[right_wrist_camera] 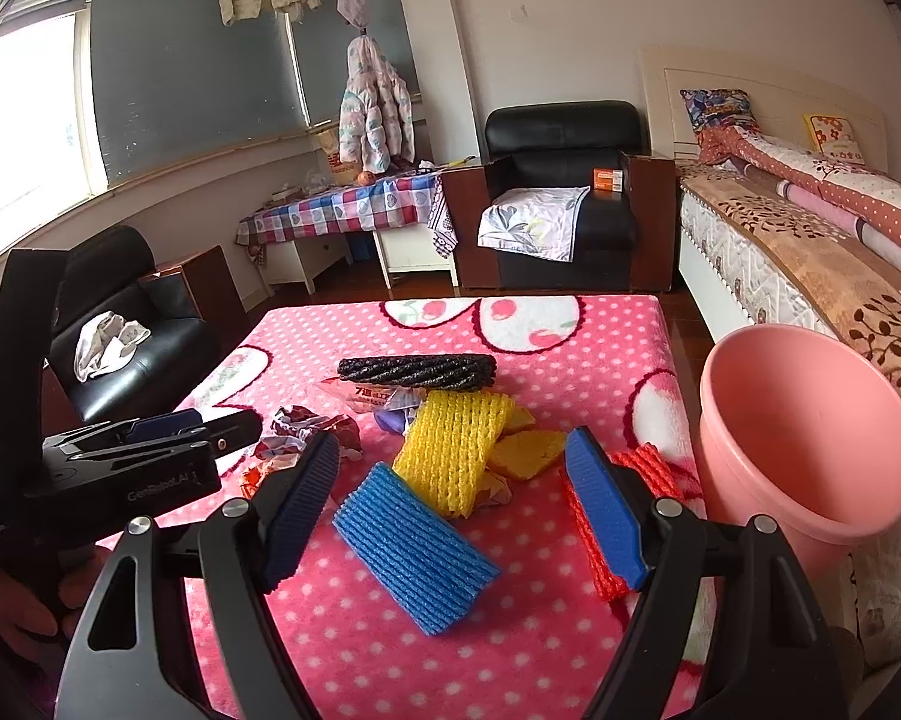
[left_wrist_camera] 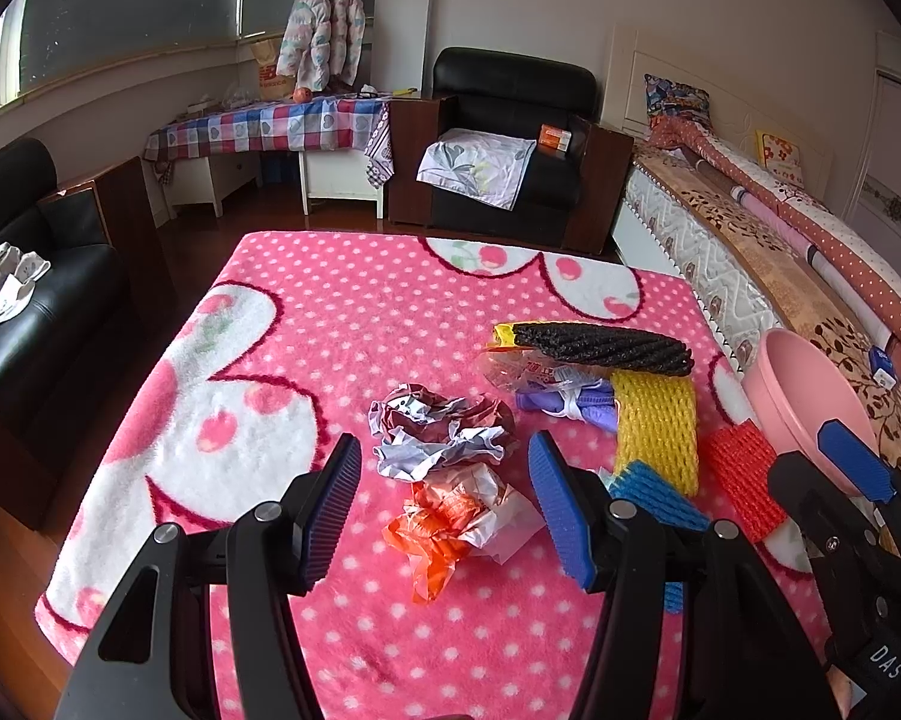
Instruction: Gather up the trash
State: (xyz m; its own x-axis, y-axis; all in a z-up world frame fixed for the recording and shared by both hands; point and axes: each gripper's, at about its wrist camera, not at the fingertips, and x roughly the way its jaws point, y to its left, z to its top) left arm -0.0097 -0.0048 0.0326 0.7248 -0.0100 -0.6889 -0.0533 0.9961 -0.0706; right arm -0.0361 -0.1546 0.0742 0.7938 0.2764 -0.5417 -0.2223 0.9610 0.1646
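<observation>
Left gripper (left_wrist_camera: 444,504): jaws apart, empty, above crumpled paper (left_wrist_camera: 444,426) and orange wrapper (left_wrist_camera: 444,525). Right gripper (right_wrist_camera: 450,510): jaws apart, empty, over blue net (right_wrist_camera: 414,546); only this view shows the bin (right_wrist_camera: 810,450) mouth. Trash lies on pink blanket (right_wrist_camera: 390,648). Armchair (right_wrist_camera: 561,180) and bed (right_wrist_camera: 810,252) behind. Bin base cut off.

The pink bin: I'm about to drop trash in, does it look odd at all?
Yes. The pink bin is tilted, its mouth tipped toward the blanket, at the table's right edge beside the bed. It looks empty.
</observation>
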